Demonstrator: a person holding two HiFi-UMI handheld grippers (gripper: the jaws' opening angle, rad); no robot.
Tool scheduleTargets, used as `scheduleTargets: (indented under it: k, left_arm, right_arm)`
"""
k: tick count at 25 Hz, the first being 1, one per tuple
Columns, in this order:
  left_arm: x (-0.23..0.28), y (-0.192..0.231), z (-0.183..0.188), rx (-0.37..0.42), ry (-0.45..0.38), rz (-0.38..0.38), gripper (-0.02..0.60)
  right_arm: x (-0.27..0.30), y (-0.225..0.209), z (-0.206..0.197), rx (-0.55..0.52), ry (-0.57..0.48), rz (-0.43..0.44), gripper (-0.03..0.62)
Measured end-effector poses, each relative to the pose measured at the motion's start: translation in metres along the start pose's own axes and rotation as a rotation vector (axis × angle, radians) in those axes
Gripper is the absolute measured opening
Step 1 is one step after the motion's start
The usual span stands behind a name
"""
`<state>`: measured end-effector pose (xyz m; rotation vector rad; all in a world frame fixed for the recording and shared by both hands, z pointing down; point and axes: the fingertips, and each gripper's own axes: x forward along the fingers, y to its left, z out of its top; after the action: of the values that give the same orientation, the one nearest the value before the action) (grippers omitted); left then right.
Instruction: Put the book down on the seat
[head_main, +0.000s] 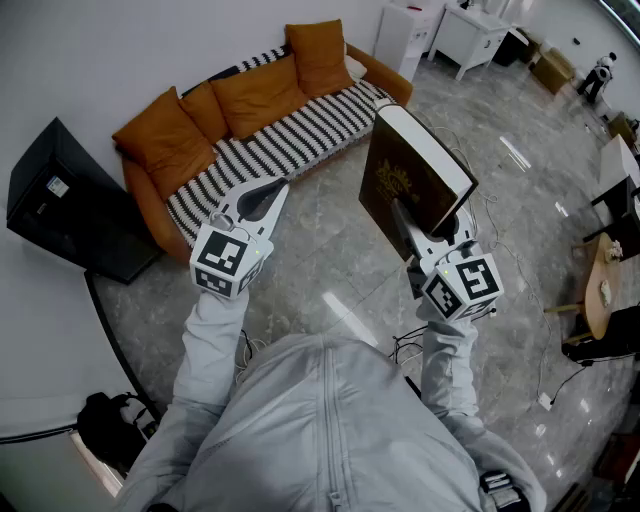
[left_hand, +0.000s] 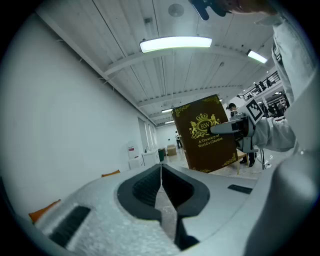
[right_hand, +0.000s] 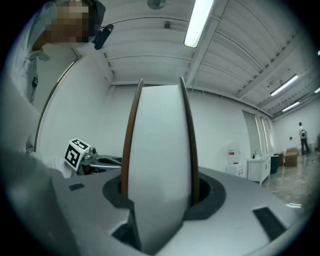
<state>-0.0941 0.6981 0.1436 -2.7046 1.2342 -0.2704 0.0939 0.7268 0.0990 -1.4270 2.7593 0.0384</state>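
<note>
thick hardback book (head_main: 415, 180) stands upright in the air, right claw (head_main: 403, 218) pinching its lower edge — stiff, likely heavy and tippy; left claw (head_main: 268, 190) pressed together, empty, sofa seat (head_main: 285, 140) ahead.

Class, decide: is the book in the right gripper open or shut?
Shut: the book shows both brown covers hugging its white page block, pinched by the right gripper.

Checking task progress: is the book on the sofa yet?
No, the book is held upright in the right gripper, clear of the sofa.
</note>
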Motion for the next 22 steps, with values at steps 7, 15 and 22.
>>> scheduleTargets:
  k: [7,15,22]
  left_arm:
    - [-0.001,0.0,-0.004,-0.002,0.016,-0.005,0.029]
    - [0.004,-0.003,-0.012,-0.015,0.037,0.003,0.029]
    - [0.013,-0.02,-0.018,-0.005,0.078,0.018,0.029]
  right_arm:
    - [0.0,0.001,-0.002,0.002,0.008,-0.003,0.23]
    - [-0.01,-0.006,-0.004,0.045,0.001,0.01,0.232]
    - [-0.02,-0.023,-0.018,0.076,0.024,0.034,0.232]
